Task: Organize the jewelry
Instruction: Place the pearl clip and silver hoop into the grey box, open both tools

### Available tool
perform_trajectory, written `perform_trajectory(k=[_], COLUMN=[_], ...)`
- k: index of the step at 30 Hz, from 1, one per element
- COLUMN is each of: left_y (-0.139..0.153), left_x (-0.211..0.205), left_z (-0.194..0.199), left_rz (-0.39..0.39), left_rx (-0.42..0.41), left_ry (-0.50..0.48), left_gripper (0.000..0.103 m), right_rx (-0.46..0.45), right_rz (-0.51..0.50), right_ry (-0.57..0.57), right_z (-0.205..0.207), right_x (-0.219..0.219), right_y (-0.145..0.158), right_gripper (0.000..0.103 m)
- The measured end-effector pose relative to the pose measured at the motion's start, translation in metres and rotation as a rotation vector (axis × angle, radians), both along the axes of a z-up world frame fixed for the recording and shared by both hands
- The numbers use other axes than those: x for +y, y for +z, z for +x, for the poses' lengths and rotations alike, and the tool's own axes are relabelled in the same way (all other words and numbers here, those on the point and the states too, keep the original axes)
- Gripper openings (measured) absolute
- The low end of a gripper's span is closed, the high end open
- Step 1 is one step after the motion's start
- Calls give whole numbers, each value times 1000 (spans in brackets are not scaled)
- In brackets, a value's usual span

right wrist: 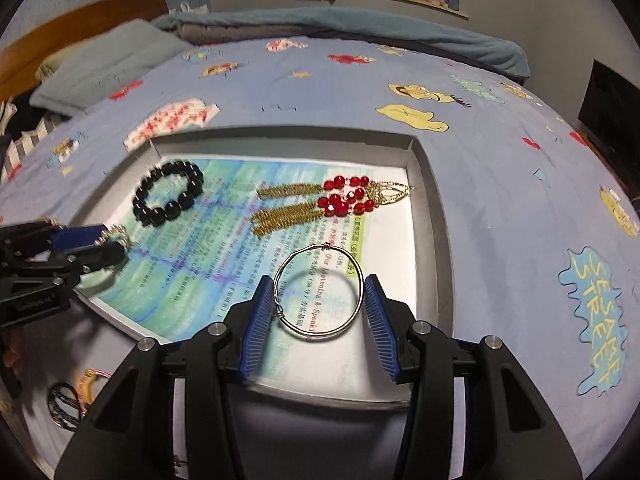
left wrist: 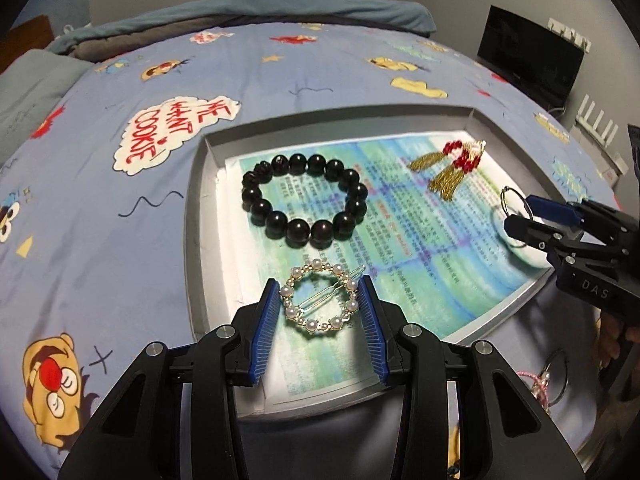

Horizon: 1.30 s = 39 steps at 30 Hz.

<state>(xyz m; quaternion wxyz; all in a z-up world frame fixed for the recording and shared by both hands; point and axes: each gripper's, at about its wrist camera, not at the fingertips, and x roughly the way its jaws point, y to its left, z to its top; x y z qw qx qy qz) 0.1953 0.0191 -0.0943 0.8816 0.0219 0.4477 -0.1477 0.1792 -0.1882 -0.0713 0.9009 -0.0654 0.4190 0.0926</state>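
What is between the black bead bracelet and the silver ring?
Only bare printed paper lies between the black bead bracelet and the silver ring, seen in the right wrist view.

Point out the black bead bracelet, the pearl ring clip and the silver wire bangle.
black bead bracelet (left wrist: pixel 348 179): left wrist view, a bead on its right side.
pearl ring clip (left wrist: pixel 311 324): left wrist view, bottom pearl.
silver wire bangle (right wrist: pixel 320 333): right wrist view, lower rim.

A bedroom: cartoon-print bedsheet (left wrist: pixel 120 200), pillow (right wrist: pixel 104 64), wooden headboard (right wrist: pixel 80 16).
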Motion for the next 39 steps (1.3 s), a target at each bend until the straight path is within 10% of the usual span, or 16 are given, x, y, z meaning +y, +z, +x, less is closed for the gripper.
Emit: perform_trajectory(k=[33,39], left_y=[-6,9], left_x=[-2,0], left_z=[-3,-16], left_rz=[13,-25], left_rx=[-25,-74], left_ry=[-1,16], left_gripper=[49,79], right_rx=[33,21], right_rz=[-45,47], right_ry=[4,15], right_z=[5,-3], right_x=[1,-3], right_y=[-7,-1], right_gripper=[56,67])
